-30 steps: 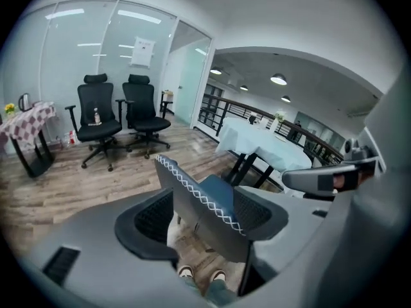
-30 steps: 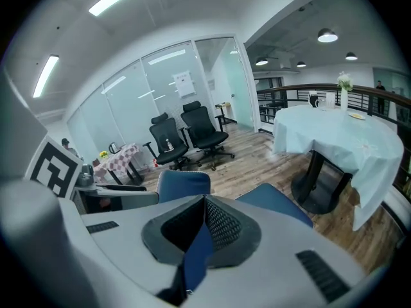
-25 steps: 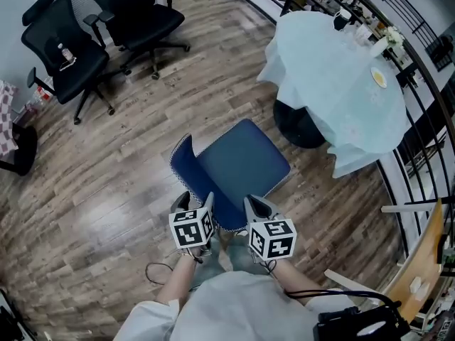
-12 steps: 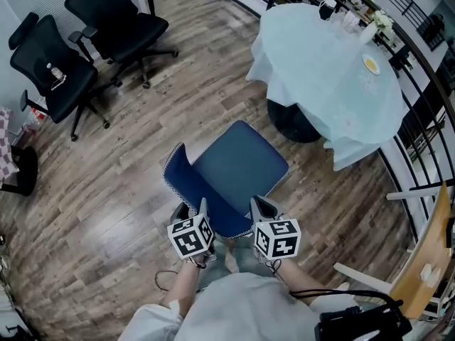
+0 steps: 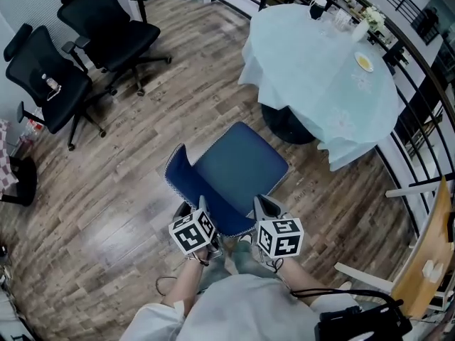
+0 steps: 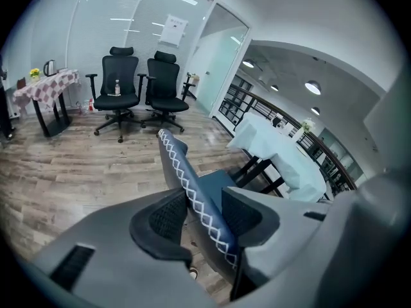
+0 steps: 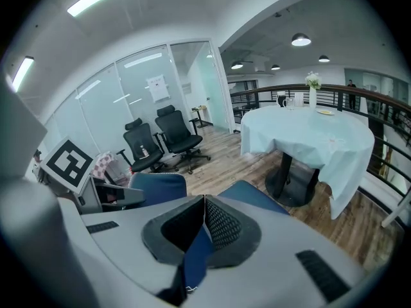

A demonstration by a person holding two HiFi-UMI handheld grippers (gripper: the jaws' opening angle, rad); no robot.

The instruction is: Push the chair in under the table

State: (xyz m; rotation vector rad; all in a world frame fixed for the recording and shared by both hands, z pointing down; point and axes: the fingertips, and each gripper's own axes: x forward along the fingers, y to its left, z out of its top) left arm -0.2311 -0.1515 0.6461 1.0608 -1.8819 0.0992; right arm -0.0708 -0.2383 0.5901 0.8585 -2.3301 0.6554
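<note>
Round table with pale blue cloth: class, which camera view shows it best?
The right gripper view: the round table with the pale blue cloth stands whole, side on, down to its black pedestal base. The head view shows its top from above; the left gripper view only a small part beyond the blue padded chair.

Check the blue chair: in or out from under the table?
Out. The blue chair stands on bare floor beside the table, its whole seat visible outside the table's edge.
</note>
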